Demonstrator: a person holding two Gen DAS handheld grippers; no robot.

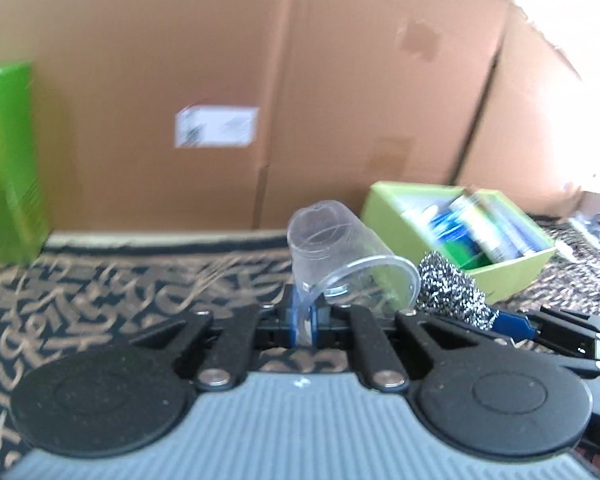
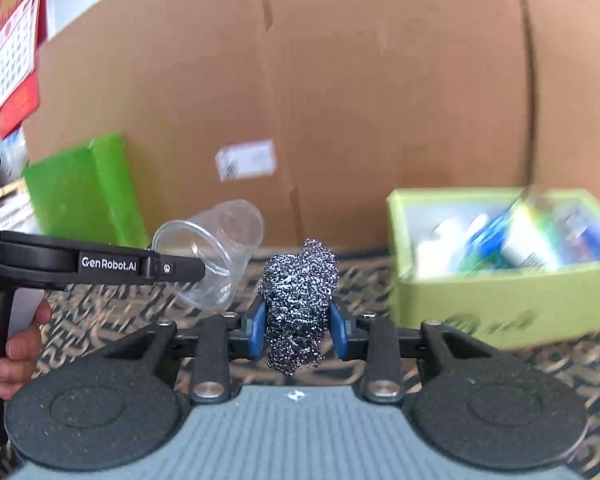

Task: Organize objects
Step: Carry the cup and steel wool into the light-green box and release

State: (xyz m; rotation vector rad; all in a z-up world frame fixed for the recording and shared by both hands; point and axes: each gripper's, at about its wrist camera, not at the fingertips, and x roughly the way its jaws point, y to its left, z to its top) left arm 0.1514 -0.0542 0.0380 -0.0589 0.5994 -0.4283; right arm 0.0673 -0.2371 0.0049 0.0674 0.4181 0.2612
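Note:
My left gripper [image 1: 303, 326] is shut on the rim of a clear plastic cup [image 1: 336, 256], which tilts up and to the right above the patterned cloth. The cup also shows in the right wrist view [image 2: 216, 252], with the left gripper [image 2: 202, 269] at its rim. My right gripper [image 2: 299, 330] is shut on a steel wool scourer [image 2: 298, 300], held upright between the blue pads. The scourer also shows in the left wrist view [image 1: 448, 290], just right of the cup. A light green open box [image 2: 480, 300] with several bottles and packets sits to the right.
A large cardboard box [image 1: 260, 80] forms a wall behind everything. A bright green closed carton [image 1: 8, 160] stands at the left, also in the right wrist view [image 2: 84, 192]. The light green box [image 1: 512, 276] lies right of the scourer. A dark patterned cloth [image 1: 100, 292] covers the surface.

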